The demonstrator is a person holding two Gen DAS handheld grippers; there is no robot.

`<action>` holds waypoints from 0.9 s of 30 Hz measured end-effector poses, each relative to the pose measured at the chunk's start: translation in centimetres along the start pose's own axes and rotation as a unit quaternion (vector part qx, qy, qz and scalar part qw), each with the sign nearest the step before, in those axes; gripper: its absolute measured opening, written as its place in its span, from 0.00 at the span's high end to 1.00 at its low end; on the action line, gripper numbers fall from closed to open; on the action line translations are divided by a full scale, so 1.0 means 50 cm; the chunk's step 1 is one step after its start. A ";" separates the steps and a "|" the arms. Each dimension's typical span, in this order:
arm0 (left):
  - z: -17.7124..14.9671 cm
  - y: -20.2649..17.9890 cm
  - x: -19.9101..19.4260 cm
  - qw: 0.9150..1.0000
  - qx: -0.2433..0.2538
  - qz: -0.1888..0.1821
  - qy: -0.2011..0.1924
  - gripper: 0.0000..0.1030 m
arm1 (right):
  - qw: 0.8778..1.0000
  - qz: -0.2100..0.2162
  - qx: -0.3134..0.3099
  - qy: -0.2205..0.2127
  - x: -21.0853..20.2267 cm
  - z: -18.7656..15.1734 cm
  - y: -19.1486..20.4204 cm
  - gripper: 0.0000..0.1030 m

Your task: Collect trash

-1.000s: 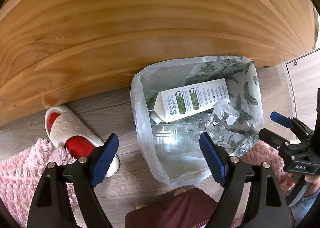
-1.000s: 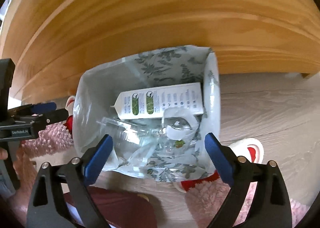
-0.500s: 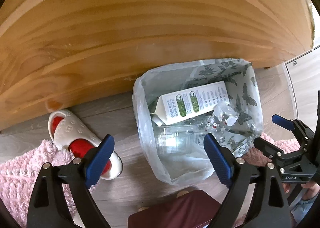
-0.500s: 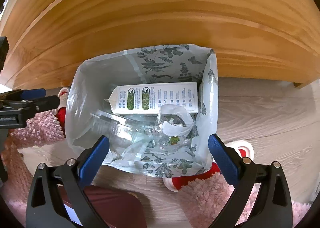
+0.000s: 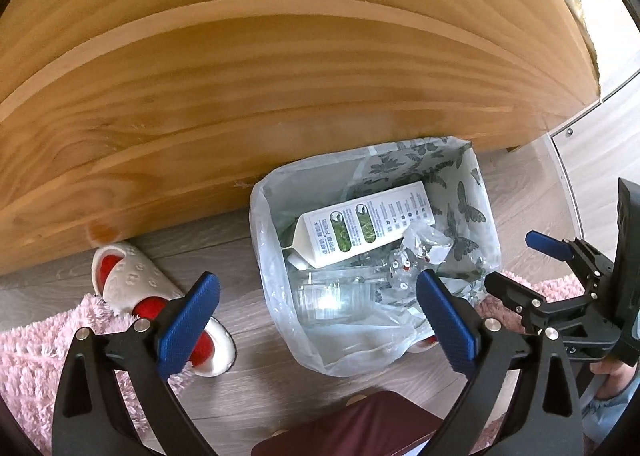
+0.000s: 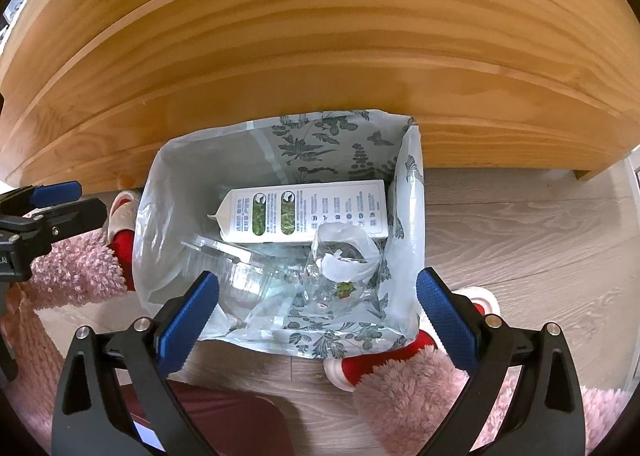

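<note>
Drop-off step looks done: trash sits in the bag, both tongs empty above it, so next move is probably pulling away to find more litter or gathering the bag's mouth (can't tell which from here). Largest first: pine bed frame or bench panel [image 5: 280, 67], smooth, wavy grain, fills the upper half; grey wood-look plank floor [image 6: 520, 240]; fluffy pink shag rug [image 5: 36, 340] at the lower edges. Trash bag [image 5: 272, 280], thin translucent white plastic with grey leaf and butterfly print, stands open on the floor just in front of the panel. Inside: white milk carton [image 6: 308, 211], gable top, lying on its side with green label ovals; clear ribbed plastic container [image 5: 332, 296], rigid and glossy; crumpled clear plastic bottle or wrap [image 6: 340, 272], outline unclear. White-and-red slipper [image 5: 132, 284] lies left of the bag, partly on the rug. Left gripper [image 5: 316, 324] has just been spreading its jaws, now fully wide, nothing between the blue ridged pads. Right gripper [image 6: 316, 324] likewise just widened, holding nothing.
</note>
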State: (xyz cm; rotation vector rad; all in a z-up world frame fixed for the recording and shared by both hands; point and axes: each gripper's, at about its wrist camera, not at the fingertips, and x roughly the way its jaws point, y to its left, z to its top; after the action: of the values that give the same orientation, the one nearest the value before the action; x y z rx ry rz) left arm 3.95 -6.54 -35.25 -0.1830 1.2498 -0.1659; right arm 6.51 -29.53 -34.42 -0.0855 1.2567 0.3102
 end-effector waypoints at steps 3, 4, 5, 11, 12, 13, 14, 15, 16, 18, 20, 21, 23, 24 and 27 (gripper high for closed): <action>0.002 0.001 -0.005 1.000 -0.002 -0.001 -0.006 0.07 | 1.000 -0.004 0.001 -0.004 -0.004 0.001 -0.001 0.08; 0.003 0.001 -0.007 1.000 -0.002 -0.001 -0.007 0.07 | 1.000 -0.006 0.002 -0.007 -0.005 0.002 -0.001 0.08; 0.003 0.001 -0.009 1.000 -0.001 -0.002 -0.009 0.07 | 1.000 -0.007 0.003 -0.009 -0.007 0.002 -0.002 0.08; 0.008 0.000 -0.020 1.000 -0.002 -0.007 -0.021 0.07 | 1.000 -0.011 0.009 -0.024 -0.023 0.006 -0.007 0.08; 0.009 0.000 -0.023 1.000 -0.002 -0.007 -0.024 0.07 | 1.000 -0.012 0.009 -0.026 -0.025 0.007 -0.006 0.08; 0.010 -0.001 -0.026 1.000 -0.002 -0.008 -0.027 0.07 | 0.999 -0.013 0.010 -0.029 -0.028 0.008 -0.006 0.08; 0.012 -0.002 -0.029 1.000 -0.002 -0.009 -0.029 0.07 | 0.999 -0.013 0.010 -0.033 -0.032 0.009 -0.006 0.08; 0.014 -0.002 -0.033 0.999 -0.002 -0.009 -0.032 0.07 | 0.999 -0.014 0.010 -0.036 -0.036 0.010 -0.006 0.08; 0.015 -0.002 -0.037 0.999 -0.003 -0.010 -0.035 0.07 | 0.999 -0.017 0.011 -0.042 -0.041 0.012 -0.007 0.08; 0.019 -0.002 -0.045 0.999 -0.004 -0.014 -0.042 0.07 | 0.998 -0.020 0.010 -0.052 -0.051 0.015 -0.006 0.08; 0.025 -0.001 -0.059 0.998 -0.007 -0.018 -0.052 0.07 | 0.997 -0.024 0.010 -0.066 -0.063 0.019 -0.005 0.08; 0.026 0.000 -0.064 0.998 -0.008 -0.020 -0.056 0.07 | 0.997 -0.027 0.009 -0.074 -0.071 0.022 -0.005 0.08; 0.032 0.004 -0.082 0.997 -0.015 -0.028 -0.068 0.07 | 0.996 -0.030 0.010 -0.087 -0.082 0.026 -0.005 0.08; 0.035 0.005 -0.091 0.997 -0.017 -0.033 -0.073 0.07 | 0.995 -0.031 0.010 -0.094 -0.089 0.028 -0.004 0.08; 0.042 0.007 -0.118 0.994 -0.021 -0.044 -0.093 0.07 | 0.992 -0.036 0.009 -0.124 -0.114 0.038 -0.002 0.08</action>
State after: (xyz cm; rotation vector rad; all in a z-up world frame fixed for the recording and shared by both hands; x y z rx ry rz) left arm 4.14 -4.79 -29.21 -0.2840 1.0600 -0.1932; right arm 6.72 -30.22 -28.43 -0.0744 1.0077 0.2400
